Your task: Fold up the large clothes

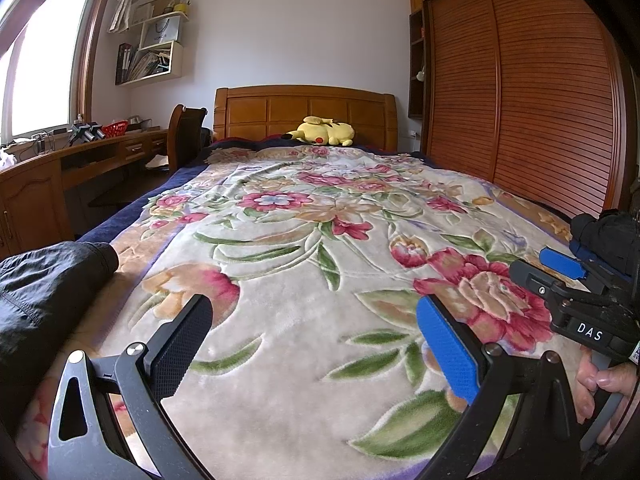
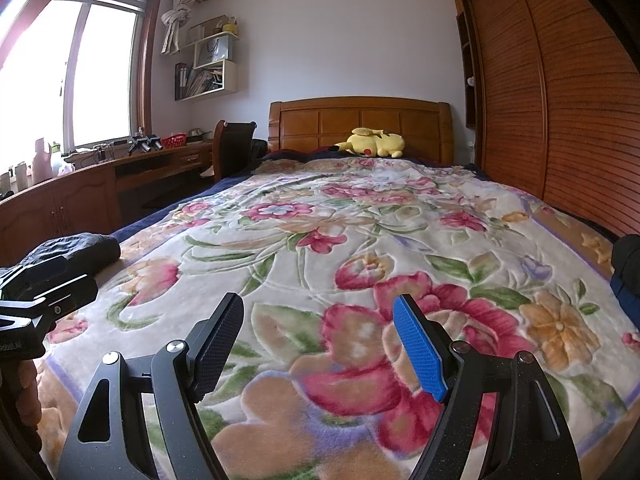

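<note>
Plush floral blanket (image 1: 304, 240), crumpled black garment (image 1: 48, 280)

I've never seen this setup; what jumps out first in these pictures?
The floral blanket covering the bed fills both views. A yellow plush toy lies at the wooden headboard. Up close, the left gripper and right gripper hang open; a dark garment sits at the blanket's left edge.

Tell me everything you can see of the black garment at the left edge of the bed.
The black garment is dark, thin and slightly crinkled, like a light jacket fabric, with a stitched seam showing. It lies bunched or loosely folded, not spread flat, on the left edge of the floral blanket near the foot of the bed. One rounded end points toward the headboard. Neither gripper touches it; the left gripper is open above the blanket beside it. Its near part runs out of view.
</note>
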Action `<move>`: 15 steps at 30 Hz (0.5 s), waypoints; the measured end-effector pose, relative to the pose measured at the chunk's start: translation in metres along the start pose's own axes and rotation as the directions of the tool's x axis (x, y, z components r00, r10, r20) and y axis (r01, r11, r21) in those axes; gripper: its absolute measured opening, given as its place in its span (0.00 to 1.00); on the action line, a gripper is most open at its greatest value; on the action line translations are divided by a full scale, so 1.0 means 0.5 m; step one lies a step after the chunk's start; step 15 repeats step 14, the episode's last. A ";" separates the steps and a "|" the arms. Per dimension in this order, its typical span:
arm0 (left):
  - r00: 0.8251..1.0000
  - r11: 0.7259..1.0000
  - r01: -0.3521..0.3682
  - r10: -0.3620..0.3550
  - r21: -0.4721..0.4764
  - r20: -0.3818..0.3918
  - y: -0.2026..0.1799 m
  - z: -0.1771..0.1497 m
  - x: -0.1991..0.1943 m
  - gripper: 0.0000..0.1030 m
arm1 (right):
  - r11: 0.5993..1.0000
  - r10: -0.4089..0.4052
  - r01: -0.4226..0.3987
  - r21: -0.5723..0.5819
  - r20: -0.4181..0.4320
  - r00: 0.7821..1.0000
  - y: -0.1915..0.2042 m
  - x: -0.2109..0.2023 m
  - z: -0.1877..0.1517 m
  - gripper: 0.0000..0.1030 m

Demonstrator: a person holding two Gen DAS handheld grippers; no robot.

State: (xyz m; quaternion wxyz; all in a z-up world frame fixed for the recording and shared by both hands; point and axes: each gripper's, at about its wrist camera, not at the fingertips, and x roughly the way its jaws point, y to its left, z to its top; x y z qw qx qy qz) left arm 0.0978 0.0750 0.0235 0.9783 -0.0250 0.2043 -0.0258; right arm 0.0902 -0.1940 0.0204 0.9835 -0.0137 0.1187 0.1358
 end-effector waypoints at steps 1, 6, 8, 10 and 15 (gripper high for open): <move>1.000 1.000 0.000 0.000 0.000 0.000 -0.001 -0.001 0.000 0.99 | 1.000 0.001 -0.001 -0.001 0.000 1.000 -0.001 0.000 0.000 0.77; 1.000 1.000 0.001 -0.001 0.001 0.000 0.001 0.000 0.000 0.99 | 1.000 0.001 -0.001 0.000 0.000 1.000 -0.001 0.000 0.000 0.77; 1.000 1.000 0.001 -0.001 0.001 0.000 0.000 -0.001 0.000 0.99 | 1.000 0.001 -0.001 -0.001 0.000 1.000 -0.001 0.000 0.000 0.77; 1.000 1.000 0.001 -0.001 0.000 0.000 -0.001 -0.002 0.000 0.99 | 1.000 0.001 -0.001 0.000 0.000 1.000 -0.001 0.000 0.000 0.77; 1.000 1.000 0.000 0.000 0.002 0.000 -0.001 -0.002 0.000 0.99 | 1.000 0.001 -0.001 0.000 0.000 1.000 -0.002 0.000 -0.001 0.77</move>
